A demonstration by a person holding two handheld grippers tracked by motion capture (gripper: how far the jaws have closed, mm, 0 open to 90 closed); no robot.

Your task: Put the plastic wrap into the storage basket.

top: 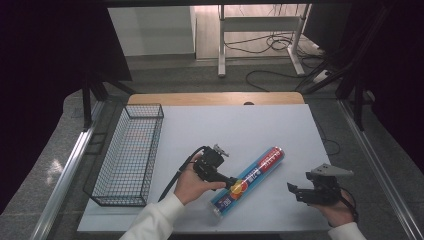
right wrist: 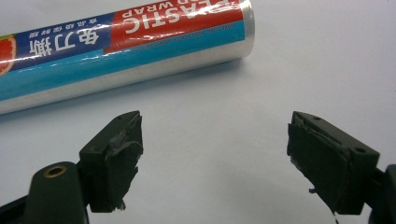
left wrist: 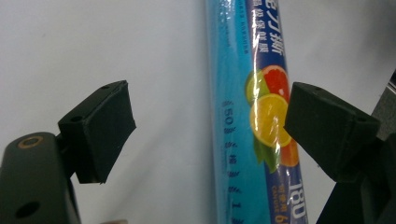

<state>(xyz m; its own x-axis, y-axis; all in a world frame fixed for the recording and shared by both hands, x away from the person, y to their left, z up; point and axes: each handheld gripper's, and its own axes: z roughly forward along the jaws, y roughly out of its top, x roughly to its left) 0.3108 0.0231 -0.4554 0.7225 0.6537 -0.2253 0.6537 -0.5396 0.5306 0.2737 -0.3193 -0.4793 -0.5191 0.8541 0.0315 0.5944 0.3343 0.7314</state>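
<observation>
Long blue-and-red cylindrical roll of plastic wrap (top: 248, 180) lies diagonally on white tabletop (top: 240, 130), near front edge, between both hands. Left gripper (left wrist: 210, 123) over roll's middle, jaws spread wide, roll between them, near right pad, contact not clear. Right gripper (right wrist: 215, 156) jaws apart, holding nothing, on bare table just right of roll's red end. Black wire mesh basket (top: 129, 155) at table's left edge, well apart from roll.
</observation>
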